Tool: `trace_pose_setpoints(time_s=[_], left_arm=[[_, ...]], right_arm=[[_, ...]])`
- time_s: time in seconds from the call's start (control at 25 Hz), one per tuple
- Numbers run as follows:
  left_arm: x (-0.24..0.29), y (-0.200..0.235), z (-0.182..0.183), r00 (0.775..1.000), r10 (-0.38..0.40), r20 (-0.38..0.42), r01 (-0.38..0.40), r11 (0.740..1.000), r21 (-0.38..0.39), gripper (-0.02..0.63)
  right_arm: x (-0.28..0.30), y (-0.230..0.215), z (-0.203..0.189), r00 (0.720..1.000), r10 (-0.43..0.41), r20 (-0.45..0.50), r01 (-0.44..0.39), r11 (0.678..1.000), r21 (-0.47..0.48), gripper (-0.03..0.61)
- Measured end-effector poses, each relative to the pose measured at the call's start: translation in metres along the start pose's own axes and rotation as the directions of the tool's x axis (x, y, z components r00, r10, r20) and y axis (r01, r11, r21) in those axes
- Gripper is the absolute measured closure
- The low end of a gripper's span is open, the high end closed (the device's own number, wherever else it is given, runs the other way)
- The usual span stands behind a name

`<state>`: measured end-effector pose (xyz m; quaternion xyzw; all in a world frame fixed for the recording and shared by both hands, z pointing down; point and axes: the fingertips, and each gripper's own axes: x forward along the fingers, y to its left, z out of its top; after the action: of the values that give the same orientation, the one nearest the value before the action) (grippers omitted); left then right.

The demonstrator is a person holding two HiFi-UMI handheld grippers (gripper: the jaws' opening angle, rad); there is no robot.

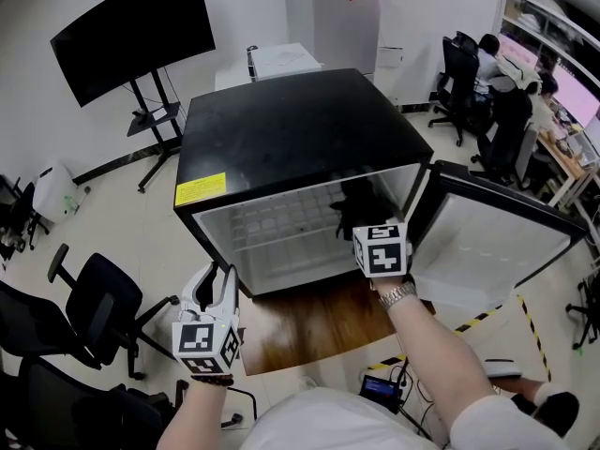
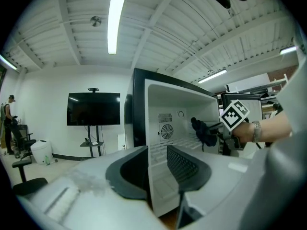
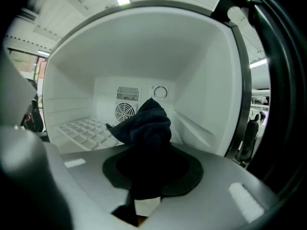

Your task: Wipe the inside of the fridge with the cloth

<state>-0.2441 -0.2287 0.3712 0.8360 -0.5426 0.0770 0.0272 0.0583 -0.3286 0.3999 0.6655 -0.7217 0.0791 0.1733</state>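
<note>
- Large black flat screen [image 1: 131, 31] on a wheeled black stand, against plain white wall [image 1: 37, 101].
- Black swivel office chairs [image 1: 98, 303], left, on pale glossy floor [image 1: 122, 223].
- White ribbed ceiling [image 2: 158, 32]; long fluorescent tube [image 2: 115, 23] lit.

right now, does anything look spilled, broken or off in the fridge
Nothing stands out. The fridge is open, its shelf lies flat, and the right tool holds the cloth bunched at the opening.

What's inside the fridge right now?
In the fridge: a white wire shelf, a round fan grille and a dial on the back wall, and the dark cloth, clamped in the right gripper. The cloth hides part of the back wall behind it.
</note>
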Motion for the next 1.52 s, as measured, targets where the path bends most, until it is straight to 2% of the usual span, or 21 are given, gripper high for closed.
trace_pose_setpoints(time_s=[0.12, 0.2, 0.28, 0.36, 0.52, 0.64, 0.72, 0.84, 0.92, 1.04, 1.16, 1.24, 1.44, 1.52], left_arm=[[0.004, -0.02, 0.002, 0.998, -0.065, 0.012, 0.065, 0.998, -0.007, 0.489], [0.011, -0.037, 0.007, 0.991, -0.134, 0.027, 0.135, 0.991, -0.011, 0.489], [0.019, -0.057, 0.014, 0.972, -0.233, 0.042, 0.234, 0.972, -0.027, 0.488], [0.027, -0.079, 0.02, 0.937, -0.346, 0.056, 0.349, 0.936, -0.052, 0.48], [0.039, -0.117, 0.028, 0.841, -0.534, 0.081, 0.54, 0.834, -0.11, 0.431], [0.043, -0.142, 0.034, 0.758, -0.645, 0.099, 0.652, 0.743, -0.147, 0.382], [0.041, -0.16, 0.04, 0.688, -0.715, 0.124, 0.725, 0.666, -0.177, 0.351], [0.033, -0.186, 0.051, 0.559, -0.813, 0.165, 0.827, 0.529, -0.191, 0.328], [0.025, -0.198, 0.057, 0.483, -0.857, 0.178, 0.872, 0.454, -0.181, 0.328], [0.015, -0.212, 0.064, 0.401, -0.896, 0.192, 0.912, 0.372, -0.172, 0.33], [0.004, -0.225, 0.068, 0.331, -0.923, 0.196, 0.939, 0.303, -0.161, 0.344], [-0.002, -0.233, 0.069, 0.296, -0.936, 0.19, 0.951, 0.27, -0.15, 0.37], [-0.01, -0.241, 0.07, 0.24, -0.952, 0.191, 0.965, 0.211, -0.157, 0.432], [-0.008, -0.24, 0.069, 0.238, -0.95, 0.203, 0.963, 0.205, -0.174, 0.495]], right_arm=[[-0.014, 0.013, 0.011, 0.994, 0.089, 0.056, -0.09, 0.996, 0.018, 0.485], [-0.024, 0.024, 0.016, 0.982, 0.17, 0.084, -0.171, 0.985, 0.008, 0.485], [-0.037, 0.037, 0.019, 0.959, 0.262, 0.107, -0.262, 0.965, -0.011, 0.485], [-0.052, 0.05, 0.023, 0.921, 0.365, 0.137, -0.363, 0.931, -0.041, 0.485], [-0.086, 0.072, 0.028, 0.818, 0.543, 0.189, -0.532, 0.84, -0.108, 0.485], [-0.113, 0.083, 0.029, 0.735, 0.644, 0.212, -0.631, 0.764, -0.135, 0.485], [-0.132, 0.091, 0.03, 0.666, 0.713, 0.218, -0.702, 0.698, -0.139, 0.485], [-0.157, 0.096, 0.03, 0.572, 0.791, 0.217, -0.785, 0.605, -0.135, 0.485], [-0.17, 0.096, 0.031, 0.529, 0.82, 0.217, -0.816, 0.562, -0.133, 0.485], [-0.185, 0.095, 0.032, 0.482, 0.852, 0.207, -0.847, 0.513, -0.138, 0.485], [-0.196, 0.094, 0.031, 0.449, 0.873, 0.19, -0.867, 0.477, -0.143, 0.485], [-0.2, 0.093, 0.029, 0.44, 0.88, 0.178, -0.872, 0.466, -0.147, 0.485], [-0.207, 0.09, 0.022, 0.423, 0.896, 0.137, -0.884, 0.441, -0.157, 0.485], [-0.208, 0.089, 0.017, 0.419, 0.902, 0.107, -0.887, 0.431, -0.162, 0.483]])
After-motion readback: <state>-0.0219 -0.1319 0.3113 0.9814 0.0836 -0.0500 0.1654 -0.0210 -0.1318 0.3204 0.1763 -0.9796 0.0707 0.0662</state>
